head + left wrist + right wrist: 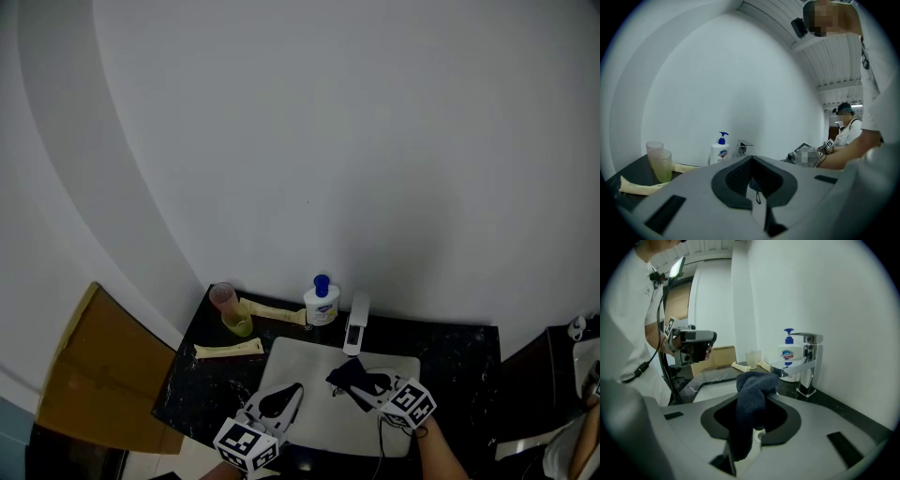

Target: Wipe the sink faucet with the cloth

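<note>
The right gripper (pixel 751 425), jaws clamped on the cloth (pixel 752 392), sits nearer the upright faucet (pixel 808 363) just beyond; the left gripper (pixel 754 185) is closed and empty.

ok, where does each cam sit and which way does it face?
Head view: on the head, steeply down at the counter; left tongs, right tongs at bottom.
Left gripper view: on left tongs, shut, facing the wall; forearm at right.
Right gripper view: on right tongs, gripping cloth, facing faucet; torso at left.
Shared: soap bottle in all three.
</note>
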Tool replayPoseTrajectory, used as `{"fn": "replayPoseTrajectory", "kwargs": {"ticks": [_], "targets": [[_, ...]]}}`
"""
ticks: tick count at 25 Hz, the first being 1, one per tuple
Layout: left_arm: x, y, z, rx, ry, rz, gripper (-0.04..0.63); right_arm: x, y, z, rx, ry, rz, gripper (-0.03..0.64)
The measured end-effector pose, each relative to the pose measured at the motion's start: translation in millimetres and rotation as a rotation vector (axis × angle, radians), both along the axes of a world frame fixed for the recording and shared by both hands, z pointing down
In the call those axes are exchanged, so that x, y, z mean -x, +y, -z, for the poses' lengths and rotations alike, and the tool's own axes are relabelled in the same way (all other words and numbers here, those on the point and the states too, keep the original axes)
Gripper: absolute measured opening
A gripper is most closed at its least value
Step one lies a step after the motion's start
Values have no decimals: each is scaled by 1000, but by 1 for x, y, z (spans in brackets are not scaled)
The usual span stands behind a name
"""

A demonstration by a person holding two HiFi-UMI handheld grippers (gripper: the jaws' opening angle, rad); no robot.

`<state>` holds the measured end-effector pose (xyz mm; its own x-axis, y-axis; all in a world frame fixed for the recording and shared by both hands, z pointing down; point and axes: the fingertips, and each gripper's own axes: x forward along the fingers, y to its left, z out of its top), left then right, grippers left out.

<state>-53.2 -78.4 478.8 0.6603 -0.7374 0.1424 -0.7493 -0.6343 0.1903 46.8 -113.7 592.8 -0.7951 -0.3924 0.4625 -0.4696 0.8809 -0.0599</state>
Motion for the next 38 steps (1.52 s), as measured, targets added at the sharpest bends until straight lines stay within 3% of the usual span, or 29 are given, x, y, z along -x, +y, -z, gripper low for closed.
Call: {"fn": "replayPoseTrajectory", "kwargs": {"ticks": [6, 11, 15, 17, 21, 24, 28, 32, 38], "targets": [[-18, -6, -3, 5, 12, -51, -2, -47, -16, -20, 41, 62, -167, 115], [-28, -13, -5, 3, 14, -77, -2, -85, -63, -19, -12, 212, -326, 115], [-29, -21, -4, -1, 14, -81, -2, -100, -104, -19, -2, 378, -438, 115], [-27, -26, -3, -3, 12, -75, -2, -102, -123, -19, 6, 470, -455, 115], [-21, -32, -1, -6, 9, -61, -2, -89, -143, -36, 37, 616, -392, 115], [-15, -35, -3, -4, 9, -49, -2, -84, -150, -46, 47, 667, -380, 115], [-9, -41, -6, 4, 5, -42, -2, -64, -156, -45, 34, 619, -307, 115], [-10, -44, -6, 5, 8, -46, -2, -46, -155, -24, 14, 412, -265, 115], [-13, -52, -2, -4, 18, -55, -2, -46, -149, 63, -119, 105, -231, 115]]}}
